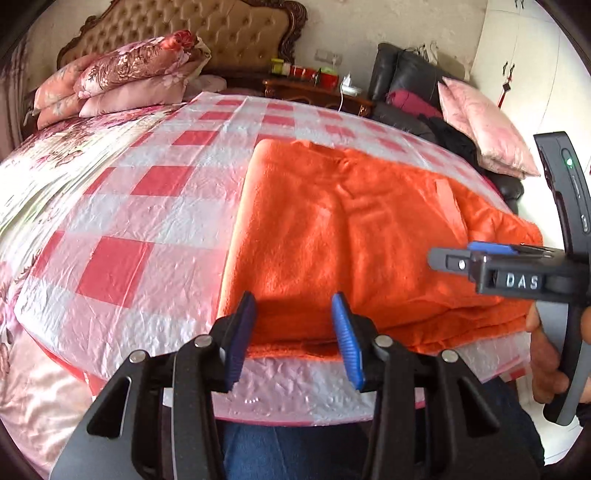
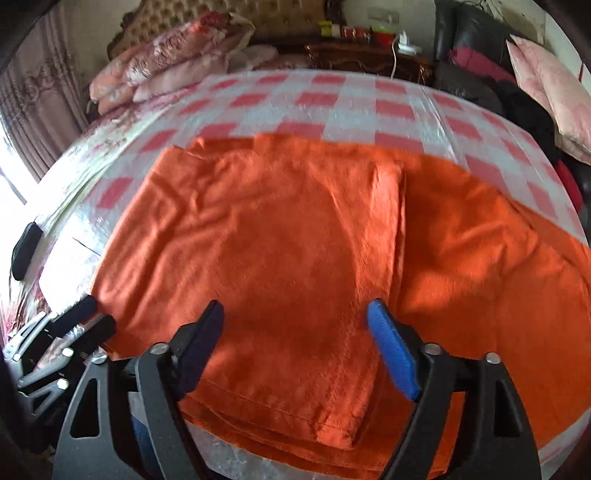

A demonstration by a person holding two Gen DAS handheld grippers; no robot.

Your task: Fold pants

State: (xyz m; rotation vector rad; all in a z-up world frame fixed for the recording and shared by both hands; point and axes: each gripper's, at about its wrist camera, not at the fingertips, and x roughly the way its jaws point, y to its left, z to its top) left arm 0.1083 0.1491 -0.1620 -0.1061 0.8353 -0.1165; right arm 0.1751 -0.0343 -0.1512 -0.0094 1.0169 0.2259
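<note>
Orange fleece pants (image 2: 295,258) lie folded on a red-and-white checked plastic sheet (image 1: 122,229) spread over a bed. In the right wrist view one folded layer, its long edge running from 12 to 6 o'clock, rests on top of a wider orange layer that extends toward 3 o'clock; the stacked hems sit at 6 o'clock, just ahead of the sheet's near edge.

Right gripper (image 2: 295,343): jaws spread wide, nothing between them, hovering over the near part of the upper layer, with the fabric reaching from 9 through 12 to 3 o'clock ahead of the fingers. Whether the tips touch the cloth cannot be told.

Left gripper (image 1: 293,336): jaws likewise apart and empty, poised at the near left corner of the pants (image 1: 351,229); the garment spreads from 12 to 3 o'clock ahead of it, and its left folded edge runs toward 12 o'clock just outside the left finger. In this view the right gripper (image 1: 476,258) enters from 3 o'clock above the cloth, seen side-on.

At 11 o'clock floral pillows (image 1: 125,74) are stacked against a tufted headboard (image 1: 229,29); at 1 o'clock stands a wooden nightstand (image 1: 317,92).
</note>
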